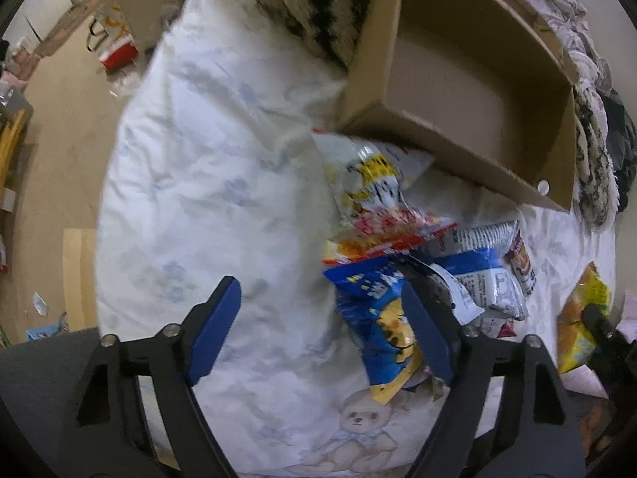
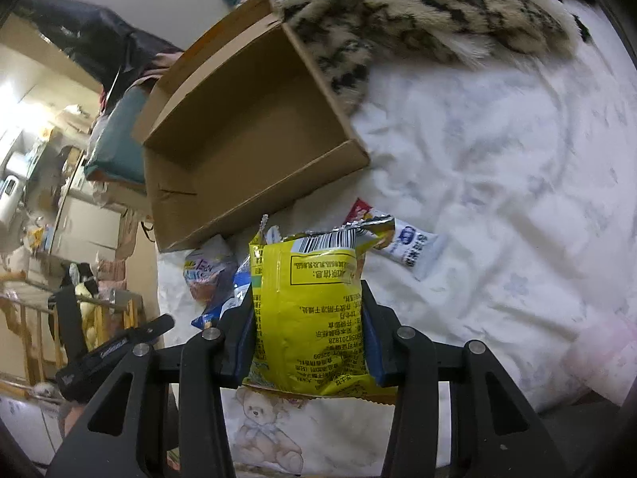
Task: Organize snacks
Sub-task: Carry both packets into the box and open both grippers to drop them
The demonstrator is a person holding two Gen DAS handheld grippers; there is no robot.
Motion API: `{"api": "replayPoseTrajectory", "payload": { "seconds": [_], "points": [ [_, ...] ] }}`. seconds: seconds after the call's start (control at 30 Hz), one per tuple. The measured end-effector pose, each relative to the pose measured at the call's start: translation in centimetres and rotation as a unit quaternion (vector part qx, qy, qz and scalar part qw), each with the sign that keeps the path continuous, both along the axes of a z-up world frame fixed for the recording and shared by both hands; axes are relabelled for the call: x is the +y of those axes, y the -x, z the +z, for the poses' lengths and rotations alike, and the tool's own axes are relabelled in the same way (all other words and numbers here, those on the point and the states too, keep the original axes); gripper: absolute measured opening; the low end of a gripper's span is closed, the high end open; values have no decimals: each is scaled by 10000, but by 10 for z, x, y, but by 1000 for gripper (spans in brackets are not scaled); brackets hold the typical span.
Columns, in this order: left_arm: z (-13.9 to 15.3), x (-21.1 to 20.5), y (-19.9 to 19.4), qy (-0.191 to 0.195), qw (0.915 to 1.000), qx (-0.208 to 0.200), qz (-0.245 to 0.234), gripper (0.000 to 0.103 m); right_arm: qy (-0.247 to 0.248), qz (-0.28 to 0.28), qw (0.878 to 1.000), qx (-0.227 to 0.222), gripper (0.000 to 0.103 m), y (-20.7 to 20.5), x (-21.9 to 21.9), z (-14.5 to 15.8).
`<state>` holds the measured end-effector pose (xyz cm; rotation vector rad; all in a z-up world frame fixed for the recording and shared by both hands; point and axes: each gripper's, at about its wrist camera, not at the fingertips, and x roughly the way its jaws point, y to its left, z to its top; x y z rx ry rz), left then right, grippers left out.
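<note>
An open cardboard box [image 1: 469, 91] lies on the white bedding, empty inside; it also shows in the right wrist view [image 2: 247, 139]. Snack bags lie in a pile in front of it: a white and red bag [image 1: 378, 199], a blue bag [image 1: 382, 310] and a silver bag [image 1: 493, 275]. My left gripper [image 1: 318, 318] is open, with its right finger over the blue bag. My right gripper [image 2: 308, 314] is shut on a yellow snack bag [image 2: 310, 310], held upright before the box. The yellow bag also shows in the left wrist view [image 1: 581, 318].
A furry spotted blanket [image 2: 438, 12] lies behind the box. A small white packet [image 2: 410, 251] lies on the white quilt [image 2: 497, 183] to the right. The bed edge drops to a cluttered floor [image 1: 59, 159] on the left.
</note>
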<state>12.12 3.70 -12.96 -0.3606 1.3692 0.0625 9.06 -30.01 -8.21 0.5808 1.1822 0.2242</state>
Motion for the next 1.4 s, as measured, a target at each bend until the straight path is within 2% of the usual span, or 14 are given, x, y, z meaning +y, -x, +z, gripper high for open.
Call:
{"api": "replayPoseTrajectory", "payload": {
  "seconds": [0.13,0.23,0.33,0.4,0.5,0.8,0.97,1.2,1.4],
  "points": [
    [-21,-21,1,228,9993,220,-177,69,-91,-1,9996,250,46,-6,9,-9],
    [-37,-32,-1,345,9983,404,-226,46,39,23,9997,240,46,-9,11,-12],
    [-48,-37,-2,357,9981,454,-192,42,144,58,9996,214,46,-7,12,-14],
    [-48,-36,-1,357,9983,438,-161,24,210,88,9995,205,46,-7,15,-16],
    [-40,-34,3,451,9978,459,-169,16,264,140,9995,140,46,-9,18,-13],
    [7,-30,29,318,9988,121,-353,15,288,370,9989,61,46,-6,28,-7],
    [50,-22,34,220,9977,-568,-313,15,-38,358,9992,-177,46,-2,26,7],
    [98,-21,-6,64,9924,-1138,-475,15,133,641,9949,-771,46,-19,39,39],
    [111,-37,-54,-72,9883,-1322,-752,15,208,682,9918,-1059,46,-56,40,51]
  ]
}}
